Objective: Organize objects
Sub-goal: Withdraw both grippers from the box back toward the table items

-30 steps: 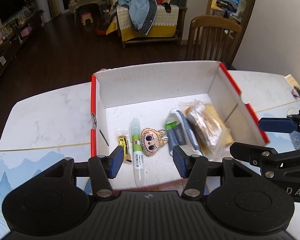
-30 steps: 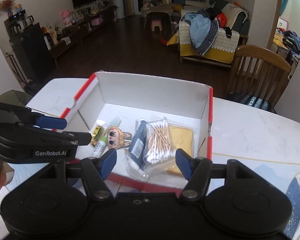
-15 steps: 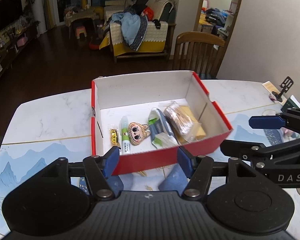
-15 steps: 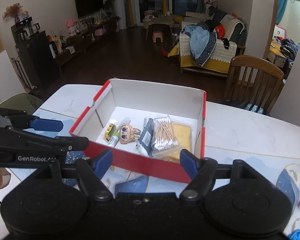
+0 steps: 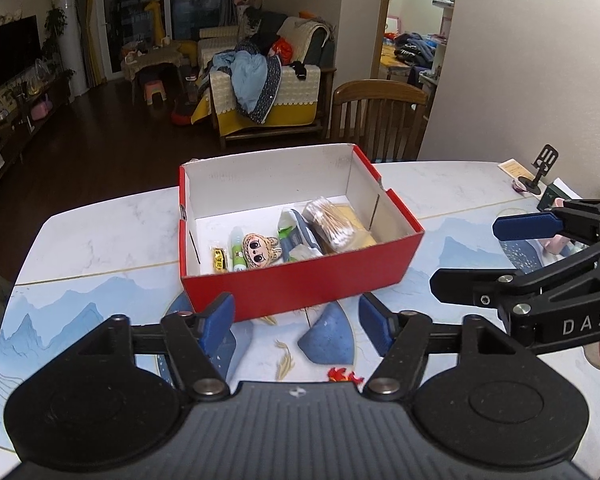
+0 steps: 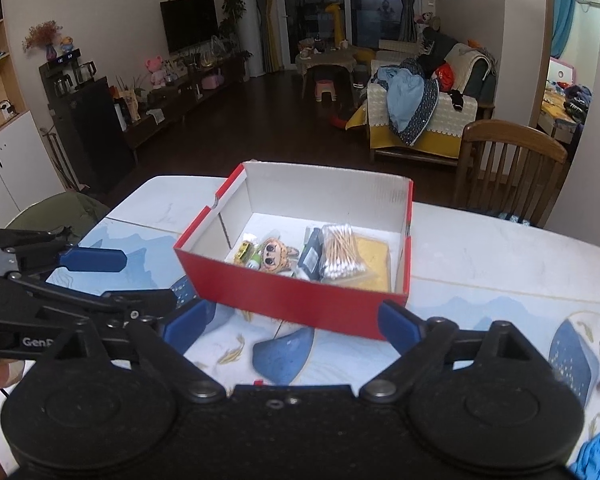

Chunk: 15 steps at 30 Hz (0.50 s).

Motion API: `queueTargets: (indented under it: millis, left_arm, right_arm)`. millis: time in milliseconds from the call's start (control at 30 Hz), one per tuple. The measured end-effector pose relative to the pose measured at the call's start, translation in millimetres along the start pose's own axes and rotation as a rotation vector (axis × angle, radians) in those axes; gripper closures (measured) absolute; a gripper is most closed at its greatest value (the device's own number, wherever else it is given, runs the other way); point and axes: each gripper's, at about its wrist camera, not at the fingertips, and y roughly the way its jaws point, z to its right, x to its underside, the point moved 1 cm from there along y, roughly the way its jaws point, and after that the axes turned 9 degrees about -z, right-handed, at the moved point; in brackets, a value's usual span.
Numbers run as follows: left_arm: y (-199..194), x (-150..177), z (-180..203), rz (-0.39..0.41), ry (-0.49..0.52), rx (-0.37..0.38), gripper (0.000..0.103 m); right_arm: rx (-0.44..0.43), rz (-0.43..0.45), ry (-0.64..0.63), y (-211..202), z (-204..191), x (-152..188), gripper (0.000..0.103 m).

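A red cardboard box point(image 5: 312, 286) with white inside stands on the table; it also shows in the right wrist view point(image 6: 292, 304). In it lie a small yellow packet point(image 5: 219, 259), a green-capped tube point(image 5: 237, 249), a doll-face charm point(image 5: 260, 249), a blue pouch point(image 5: 300, 236), a bag of cotton swabs point(image 5: 332, 226) and a yellow flat pack point(image 6: 374, 258). My left gripper point(image 5: 296, 324) is open and empty, just in front of the box. My right gripper point(image 6: 292, 326) is open and empty, also in front of the box.
The table point(image 5: 100, 240) has a blue mountain-pattern mat. A wooden chair point(image 5: 380, 120) stands behind it. A phone stand point(image 5: 538, 172) and papers sit at the far right. Blue and pink items point(image 6: 596, 456) lie at the right edge.
Both grippers have drawn back and up from above the box's inside to the table in front of it. The box's contents have not moved.
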Motion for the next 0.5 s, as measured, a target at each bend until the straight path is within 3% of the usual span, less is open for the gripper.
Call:
queueTargets:
  millis: [133,500]
  left_arm:
    - [-9,16,3,0.019,0.002,-0.008,0.024]
    - [-11,64,-8,0.008,-0.070,0.014,0.017]
  right_arm:
    - [-0.003,0.011,-0.007,-6,-1,15,0.001]
    - [0.009,0.017,-0.060,-7,-16,64,0.000]
